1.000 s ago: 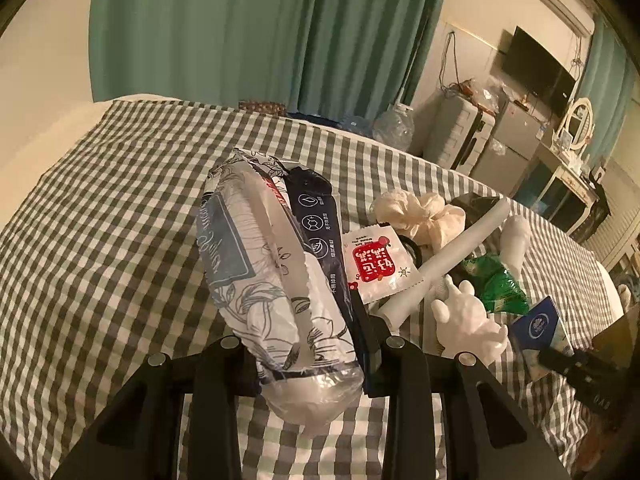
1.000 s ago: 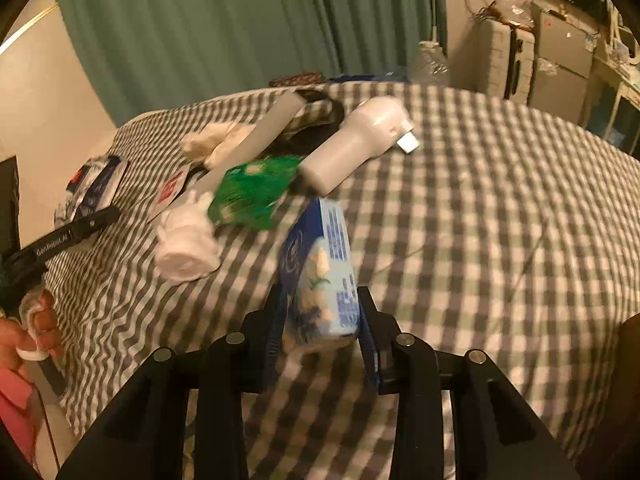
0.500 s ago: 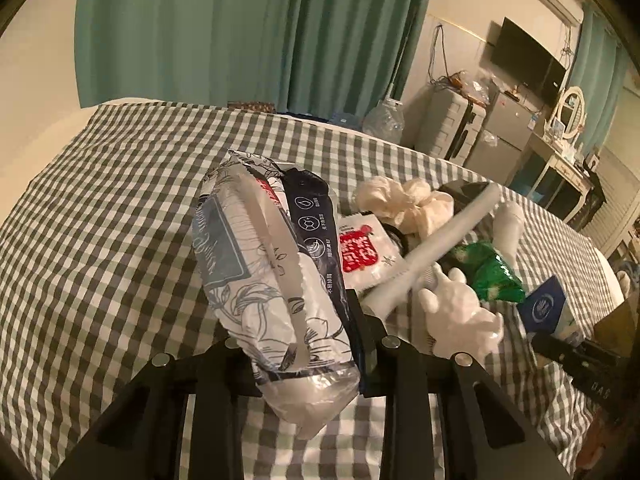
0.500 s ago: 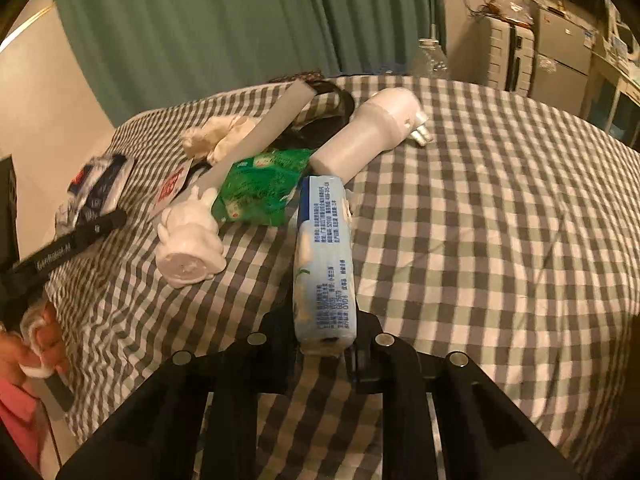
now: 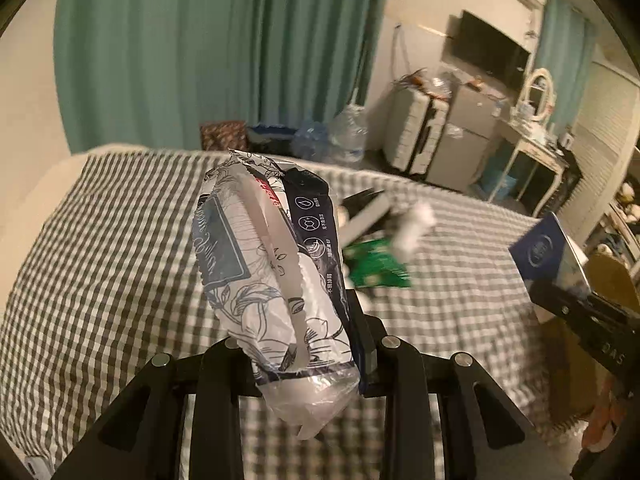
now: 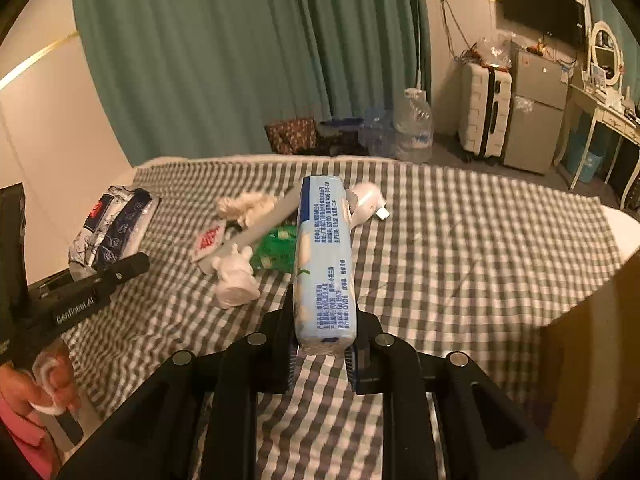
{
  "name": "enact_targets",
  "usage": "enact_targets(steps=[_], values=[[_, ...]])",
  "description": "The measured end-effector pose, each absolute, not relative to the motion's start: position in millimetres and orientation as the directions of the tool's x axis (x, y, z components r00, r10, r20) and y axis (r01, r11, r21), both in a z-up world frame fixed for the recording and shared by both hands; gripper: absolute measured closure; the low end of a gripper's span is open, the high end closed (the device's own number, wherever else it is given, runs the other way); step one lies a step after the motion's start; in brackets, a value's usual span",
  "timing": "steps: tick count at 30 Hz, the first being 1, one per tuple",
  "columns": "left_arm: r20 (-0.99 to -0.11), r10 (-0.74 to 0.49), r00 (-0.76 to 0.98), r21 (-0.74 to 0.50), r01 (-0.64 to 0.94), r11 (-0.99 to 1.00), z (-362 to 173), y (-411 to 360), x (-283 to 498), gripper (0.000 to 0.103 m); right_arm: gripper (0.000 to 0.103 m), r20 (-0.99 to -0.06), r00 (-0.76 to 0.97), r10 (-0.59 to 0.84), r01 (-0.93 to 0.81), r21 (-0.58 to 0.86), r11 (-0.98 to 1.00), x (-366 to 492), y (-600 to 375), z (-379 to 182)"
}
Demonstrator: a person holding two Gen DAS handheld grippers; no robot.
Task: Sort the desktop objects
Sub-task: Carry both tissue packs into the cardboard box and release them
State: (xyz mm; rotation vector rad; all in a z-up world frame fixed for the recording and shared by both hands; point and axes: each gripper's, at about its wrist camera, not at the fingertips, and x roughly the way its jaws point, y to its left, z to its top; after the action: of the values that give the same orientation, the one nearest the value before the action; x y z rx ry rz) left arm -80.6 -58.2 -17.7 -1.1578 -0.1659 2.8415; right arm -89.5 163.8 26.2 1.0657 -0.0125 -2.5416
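- Both packs have risen clear of the checked bedspread [image 6: 460, 240] since a second ago, when each was down at the cloth.
- Largest in view, the bedspread covers a bed; green curtains [image 6: 240, 60] hang behind it, and a white suitcase [image 6: 484, 108] stands beside a small grey fridge [image 6: 536, 112] at the right.
- Left hand-held gripper [image 5: 308, 356] pinches the big printed tissue pack [image 5: 264, 264] by its near end; the pack juts up and forward above the bed, with a dark blue pack pressed against its right side.
- Right hand-held gripper [image 6: 322, 350] pinches the pale blue tissue pack [image 6: 324, 260] on edge by its near end, its far end reaching over the pile.
- On the bedspread the remaining things lie together: a white handheld device [image 6: 366, 200] at the far side, a long pale strip [image 6: 272, 220] lying on a slant, a crumpled cream cloth [image 6: 244, 204], a green packet [image 6: 276, 254], a white figurine [image 6: 236, 280] and a small sachet with red print [image 6: 208, 238].
- In the right wrist view, a person's hand [image 6: 44, 384] grips the left gripper's handle at the lower left.
- In the left wrist view the pile is blurred.
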Motion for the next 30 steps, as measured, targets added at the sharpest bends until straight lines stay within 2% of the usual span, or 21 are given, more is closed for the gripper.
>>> enact_targets(steps=[10, 19, 25, 30], values=[[-0.646, 0.157, -0.747, -0.061, -0.154, -0.986, 53.1, 19.0, -39.8, 0.073, 0.085, -0.624, -0.713, -0.320, 0.342, 0.090, -0.935, -42.3, 196.6, 100.2], [-0.596, 0.300, -0.745, -0.065, -0.328, -0.942, 108.2, 110.8, -24.0, 0.073, 0.085, -0.612, -0.757, -0.231, 0.240, 0.070, -0.968, -18.4, 269.8, 146.0], [-0.603, 0.399, -0.690, -0.078, -0.447, -0.891, 115.3, 189.7, -22.8, 0.073, 0.084, -0.600, -0.788, -0.137, 0.131, 0.054, -0.990, -9.0, 335.0, 155.4], [-0.630, 0.436, -0.643, -0.080, -0.505, -0.859, 106.2, 245.0, -29.6, 0.072, 0.084, -0.631, -0.771, -0.084, 0.050, 0.071, -0.996, -11.5, 392.6, 143.8]])
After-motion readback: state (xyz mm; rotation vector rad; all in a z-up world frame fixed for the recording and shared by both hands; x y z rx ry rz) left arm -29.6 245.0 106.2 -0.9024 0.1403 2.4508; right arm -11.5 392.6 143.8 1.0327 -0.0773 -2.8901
